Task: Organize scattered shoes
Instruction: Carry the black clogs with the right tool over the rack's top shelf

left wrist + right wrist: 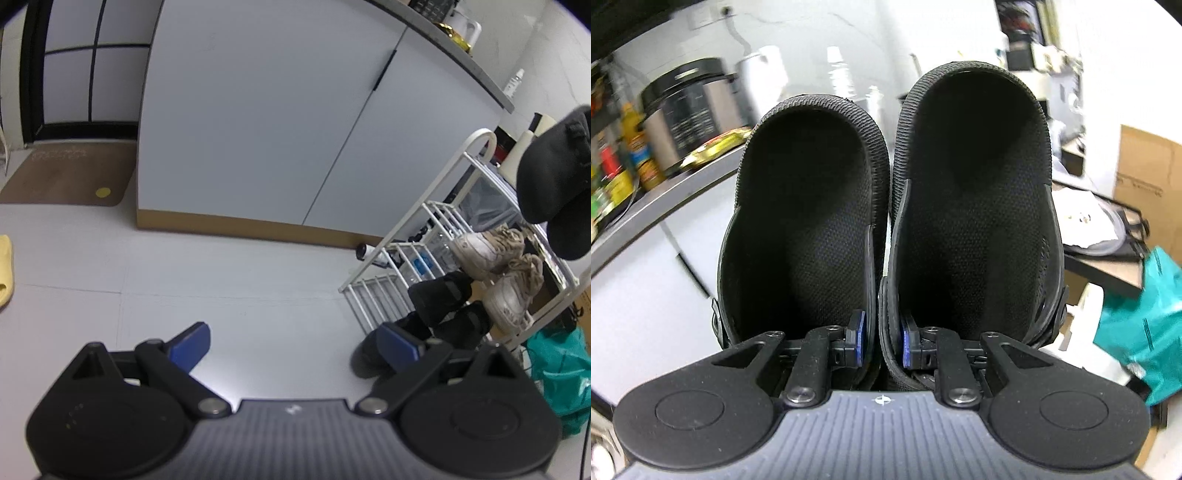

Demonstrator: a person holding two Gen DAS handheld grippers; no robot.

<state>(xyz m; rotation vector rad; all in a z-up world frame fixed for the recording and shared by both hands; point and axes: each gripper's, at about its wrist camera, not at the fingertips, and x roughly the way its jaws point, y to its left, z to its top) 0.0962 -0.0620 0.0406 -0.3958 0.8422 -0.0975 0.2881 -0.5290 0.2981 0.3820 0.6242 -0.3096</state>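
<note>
- Here, the right gripper pinches the adjoining inner walls of two black rubber clogs, held aloft ahead of it.
- Only the left view shows the left gripper spread, holding nothing, with the white wire shoe rack to its right carrying beige laced sneakers.

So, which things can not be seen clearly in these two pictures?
- Left wrist view: the black shoes on the floor are partly behind the left gripper finger.
- Left wrist view: the yellow item is cut by the left edge; cannot tell what it is.
- Right wrist view: the pair of black clogs in the right gripper hides the shoe rack.
- Right wrist view: shelf labels are blurred.
</note>
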